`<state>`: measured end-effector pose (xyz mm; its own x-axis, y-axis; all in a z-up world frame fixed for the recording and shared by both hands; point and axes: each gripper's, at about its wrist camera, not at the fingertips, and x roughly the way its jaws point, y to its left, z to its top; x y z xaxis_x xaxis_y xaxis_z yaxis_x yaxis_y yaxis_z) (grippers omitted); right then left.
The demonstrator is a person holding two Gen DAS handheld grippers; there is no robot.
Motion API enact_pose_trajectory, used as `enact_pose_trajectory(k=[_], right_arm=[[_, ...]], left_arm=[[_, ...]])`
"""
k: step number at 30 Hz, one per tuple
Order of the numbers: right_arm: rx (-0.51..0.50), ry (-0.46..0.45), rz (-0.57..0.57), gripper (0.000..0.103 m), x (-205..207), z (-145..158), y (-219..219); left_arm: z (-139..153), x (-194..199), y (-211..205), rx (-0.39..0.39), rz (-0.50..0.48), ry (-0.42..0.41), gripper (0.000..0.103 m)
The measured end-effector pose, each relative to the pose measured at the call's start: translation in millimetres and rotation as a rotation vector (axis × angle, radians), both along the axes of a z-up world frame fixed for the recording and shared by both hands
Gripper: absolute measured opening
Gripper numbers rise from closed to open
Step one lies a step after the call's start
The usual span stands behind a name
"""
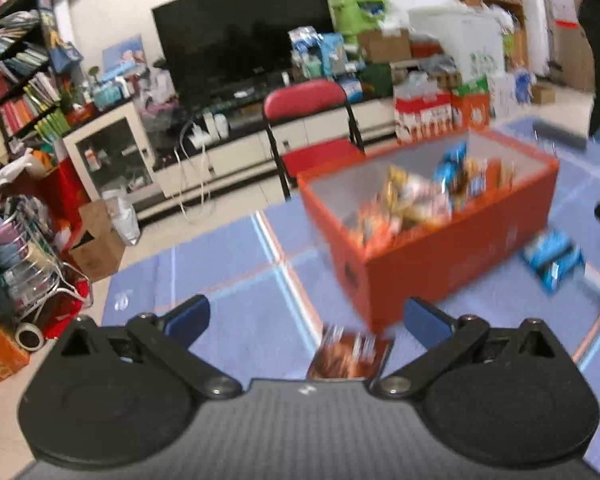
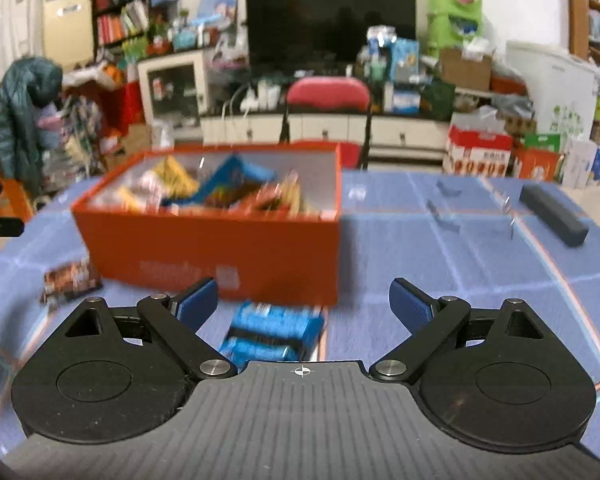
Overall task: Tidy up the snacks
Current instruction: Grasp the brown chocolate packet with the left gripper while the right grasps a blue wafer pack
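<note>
An orange box (image 1: 452, 256) (image 2: 204, 248) holding several snack packets stands on the blue checked tablecloth. My left gripper (image 1: 306, 320) is open, and a brown snack packet (image 1: 350, 354) lies on the cloth just below the gap between its fingers, untouched. My right gripper (image 2: 302, 304) is open above a blue snack packet (image 2: 272, 334) that lies in front of the box, clear of the pads. In the left wrist view the blue packet (image 1: 554, 258) sits right of the box. The brown packet (image 2: 70, 280) shows at the box's left corner in the right wrist view.
A dark oblong block (image 2: 554, 214) and small metal clips (image 2: 510, 212) lie on the cloth at the right. Behind the table stand a red folding chair (image 1: 312, 120), a TV (image 1: 244, 28) on a low cabinet, stacked boxes and bookshelves.
</note>
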<state>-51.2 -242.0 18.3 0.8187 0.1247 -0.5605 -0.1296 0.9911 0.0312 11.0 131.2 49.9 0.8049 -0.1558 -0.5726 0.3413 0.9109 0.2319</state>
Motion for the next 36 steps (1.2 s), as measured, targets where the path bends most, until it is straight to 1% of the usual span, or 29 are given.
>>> enact_pose_trajectory(k=[1,4,8,10,12,13,15,17,20,22,24,25,27,28,29,31,33,35,36], right_arm=[[-0.003,0.007,0.012,0.084,-2,-5,2],[-0.043,0.008,0.044,0.084,-7,-16,10],[-0.049,0.031,0.046,0.085,-3,-27,11],[-0.050,0.035,0.112,0.084,5,-31,13],[-0.070,0.016,0.194,0.085,14,-33,14],[-0.093,0.021,0.205,0.085,20,-34,15],[-0.082,0.065,0.211,0.085,34,-38,13],[-0.058,0.091,0.244,0.085,44,-42,13],[-0.080,0.153,0.394,0.087,62,-48,21],[-0.085,0.167,0.488,0.090,70,-52,21],[-0.085,0.191,0.529,0.091,80,-55,19],[-0.069,0.213,0.555,0.091,85,-58,18],[-0.039,0.261,0.602,0.089,91,-62,17],[-0.040,0.286,0.621,0.087,92,-66,17],[-0.056,0.303,0.629,0.084,92,-68,19],[-0.106,0.300,0.642,0.084,83,-69,23],[-0.128,0.309,0.646,0.080,70,-67,27],[-0.163,0.295,0.608,0.073,51,-66,32],[-0.162,0.296,0.562,0.073,42,-66,35]], left_arm=[[-8,0,4,0.015,-0.008,0.008,0.102],[-24,1,9,0.026,-0.083,0.008,0.102],[-45,15,2,0.032,-0.189,0.032,0.102],[-55,19,-9,0.040,-0.234,0.051,0.103],[-63,27,-17,0.060,-0.252,0.068,0.103],[-66,29,-20,0.072,-0.258,0.070,0.103],[-71,32,-25,0.074,-0.271,0.081,0.103],[-76,38,-27,0.067,-0.273,0.102,0.103],[-83,44,-30,0.055,-0.286,0.138,0.102],[-86,45,-32,0.058,-0.282,0.144,0.103],[-90,47,-32,0.046,-0.277,0.156,0.103],[-92,48,-33,0.040,-0.271,0.166,0.102],[-94,48,-34,0.025,-0.252,0.174,0.103],[-94,47,-34,0.020,-0.240,0.176,0.103],[-94,45,-35,0.015,-0.231,0.179,0.102],[-92,38,-37,0.017,-0.211,0.177,0.102],[-91,26,-42,0.016,-0.185,0.177,0.102],[-89,13,-50,0.004,-0.168,0.185,0.102],[-87,4,-54,-0.010,-0.160,0.190,0.102]])
